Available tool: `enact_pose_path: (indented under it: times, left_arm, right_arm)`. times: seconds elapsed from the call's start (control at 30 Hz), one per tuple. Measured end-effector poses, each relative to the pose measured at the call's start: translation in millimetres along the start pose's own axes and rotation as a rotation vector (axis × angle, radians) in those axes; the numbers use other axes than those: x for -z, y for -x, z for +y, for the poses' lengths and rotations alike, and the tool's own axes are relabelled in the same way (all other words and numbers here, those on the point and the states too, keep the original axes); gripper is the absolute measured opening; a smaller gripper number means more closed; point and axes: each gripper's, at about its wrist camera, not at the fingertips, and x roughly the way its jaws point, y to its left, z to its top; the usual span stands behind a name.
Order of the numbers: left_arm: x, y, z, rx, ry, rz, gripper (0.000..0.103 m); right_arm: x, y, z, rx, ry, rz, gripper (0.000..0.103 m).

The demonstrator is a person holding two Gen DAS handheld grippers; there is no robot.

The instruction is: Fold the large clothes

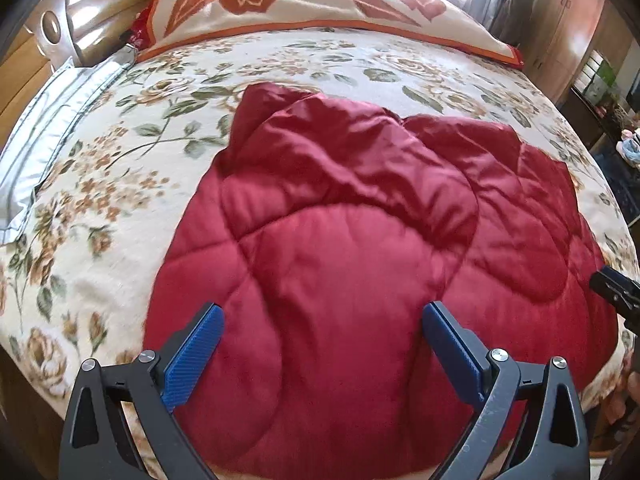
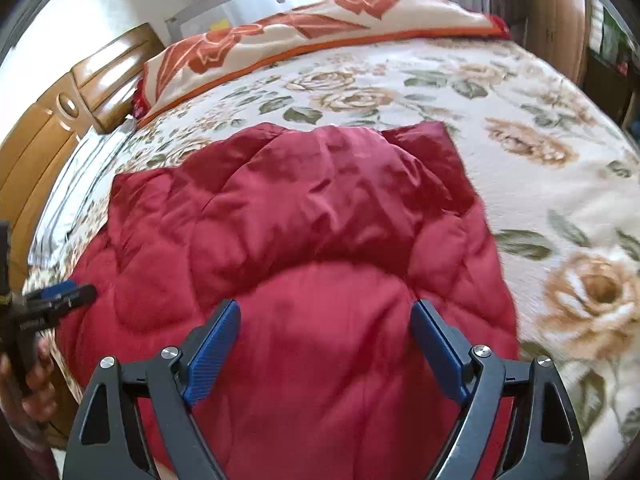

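Observation:
A dark red quilted garment [image 1: 360,248] lies folded on the flowered bed cover [image 1: 120,160], its near edge at the bed's front. In the left wrist view my left gripper [image 1: 322,314] hovers above the garment's near part, open, with nothing between its blue pads [image 1: 192,360]. The right wrist view shows the same garment [image 2: 300,240] under my right gripper [image 2: 326,310], which is also open and empty above the cloth. The other gripper's tip shows at the edge of each view: the right gripper [image 1: 616,288] and the left gripper [image 2: 60,296].
A rolled orange-and-cream rose blanket [image 1: 320,4] lies across the far side of the bed. A wooden headboard [image 1: 80,20] and a grey pillow [image 1: 52,128] are at the left. A wooden wardrobe [image 1: 572,32] stands at the right. A person's hand [image 2: 28,384] holds the left gripper.

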Motion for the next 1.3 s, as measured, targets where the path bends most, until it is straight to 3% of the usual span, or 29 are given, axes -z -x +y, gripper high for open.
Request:
enact_pose_path:
  times: [0.23,0.43,1.0,1.3]
  left_arm:
    - [17,-8,3,0.010,0.007,0.027,0.103]
    - [16,-3,-2,-0.022,-0.009,0.012,0.103]
    - [64,51,-20,-0.082,-0.065,-0.050,0.101]
    - [93,65,-24,-0.098,-0.122,-0.056,0.101]
  right_arm:
    - [37,-4,-6,0.001,-0.005,0.043,0.088]
    - [41,-7,-5,0.010,-0.009,0.031,0.089]
    - [66,70,28,-0.022,0.073,-0.068,0.090]
    - [100,68,35,-0.048,0.095,0.009,0.090]
